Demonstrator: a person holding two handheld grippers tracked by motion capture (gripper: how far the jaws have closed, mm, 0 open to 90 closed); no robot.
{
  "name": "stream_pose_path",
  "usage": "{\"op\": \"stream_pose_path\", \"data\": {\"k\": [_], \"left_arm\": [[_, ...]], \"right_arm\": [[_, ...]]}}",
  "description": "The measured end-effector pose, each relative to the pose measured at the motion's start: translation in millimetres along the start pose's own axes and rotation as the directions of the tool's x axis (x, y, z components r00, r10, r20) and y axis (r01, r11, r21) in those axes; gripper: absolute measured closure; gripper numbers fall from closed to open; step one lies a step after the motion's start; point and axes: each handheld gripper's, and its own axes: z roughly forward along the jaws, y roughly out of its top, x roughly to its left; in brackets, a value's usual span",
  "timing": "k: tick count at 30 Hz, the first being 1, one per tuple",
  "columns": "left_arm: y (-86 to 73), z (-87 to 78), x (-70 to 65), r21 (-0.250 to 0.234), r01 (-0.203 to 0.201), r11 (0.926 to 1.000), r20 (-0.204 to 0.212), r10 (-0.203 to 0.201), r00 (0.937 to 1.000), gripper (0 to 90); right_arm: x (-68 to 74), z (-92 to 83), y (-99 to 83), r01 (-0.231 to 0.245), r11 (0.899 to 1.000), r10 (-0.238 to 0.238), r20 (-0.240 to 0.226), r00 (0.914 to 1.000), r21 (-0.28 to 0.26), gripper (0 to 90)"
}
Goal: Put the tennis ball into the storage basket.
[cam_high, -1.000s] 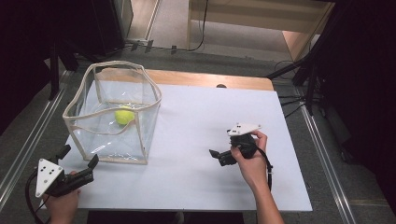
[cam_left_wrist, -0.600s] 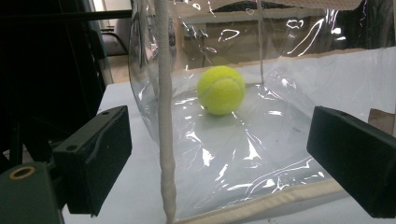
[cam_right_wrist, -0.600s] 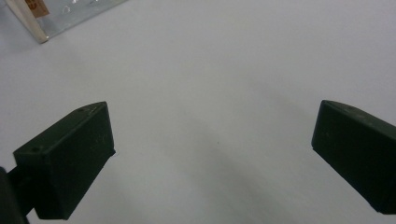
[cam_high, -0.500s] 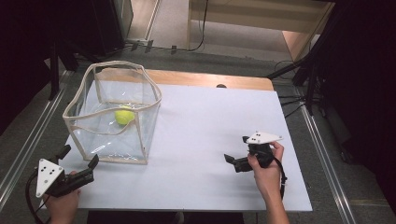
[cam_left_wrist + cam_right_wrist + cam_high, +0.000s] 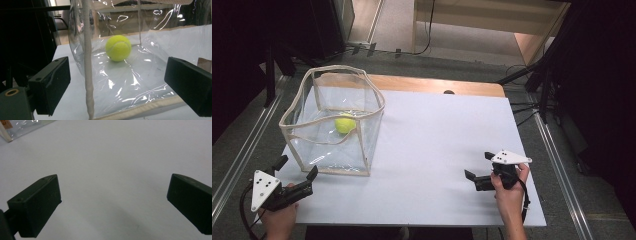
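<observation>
A yellow tennis ball (image 5: 344, 123) (image 5: 118, 48) lies inside a clear plastic bag with a cream fabric rim (image 5: 332, 97) (image 5: 88, 75), standing on the left of the white table (image 5: 437, 135). My left gripper (image 5: 296, 168) (image 5: 117, 82) is held open at the table's front left corner, just in front of the bag's near corner, with nothing between its jaws. My right gripper (image 5: 478, 166) (image 5: 112, 202) is open low over the bare table at the front right, its jaws pointing left, empty.
A wooden strip (image 5: 432, 85) runs along the table's far edge. Metal rails (image 5: 242, 145) flank the table on the floor, with cables (image 5: 522, 107) and dark stands at the right. The bag's corner (image 5: 7, 132) is at the right gripper view's top left.
My right gripper has drawn back toward the front right of the table, away from the middle. The left gripper, the bag and the ball have stayed where they were.
</observation>
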Motion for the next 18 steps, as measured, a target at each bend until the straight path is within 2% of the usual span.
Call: {"op": "stream_pose_path", "data": {"k": [2, 8, 18], "left_arm": [[0.0, 0.2, 0.0, -0.001, -0.004, 1.0000, 0.001, 0.004, 1.0000, 6.9], [-0.1, 0.3, -0.4, 0.001, -0.003, 1.0000, 0.000, 0.003, 1.0000, 6.9], [-0.1, 0.4, -0.4, -0.001, -0.002, 1.0000, 0.000, 0.002, 1.0000, 6.9]], "right_arm": [[-2.5, -4.4, -7.6, -0.012, 1.000, 0.012, 0.005, 0.9999, -0.028, 0.0], [-5.9, -10.4, -17.5, -0.021, 0.999, 0.021, 0.014, 0.9997, -0.048, 0.0], [-12.9, -18.8, -42.6, -0.074, 0.994, 0.076, 0.018, 0.9970, -0.077, 0.0]]}}
